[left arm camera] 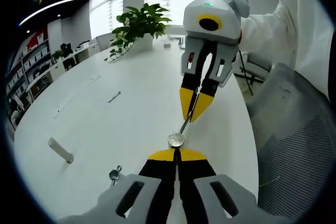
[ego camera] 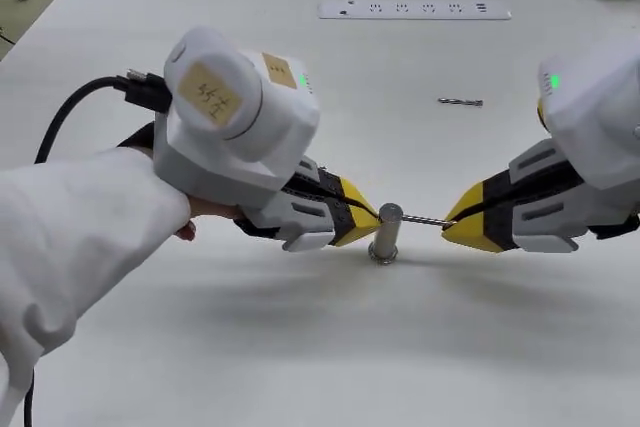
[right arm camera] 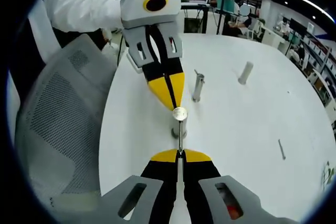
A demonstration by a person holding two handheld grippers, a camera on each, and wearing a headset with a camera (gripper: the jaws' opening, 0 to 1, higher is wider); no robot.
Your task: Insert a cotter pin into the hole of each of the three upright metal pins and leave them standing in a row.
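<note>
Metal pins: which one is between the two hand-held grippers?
The pin that the right hand-held gripper holds a cotter pin against. The fitted pin and bare pin stand apart.

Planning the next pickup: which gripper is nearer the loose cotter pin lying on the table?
Right. The right gripper sits on the near side of the loose cotter pin; the left gripper farther, across the upright pin.

Nothing here can be read outright. The left gripper (ego camera: 375, 219) carries two labels on top of its housing, back from the jaws: a yellow sticker (ego camera: 210, 94) with handwritten marks too blurred to read, and a smaller tan sticker (ego camera: 280, 70), also illegible.
</note>
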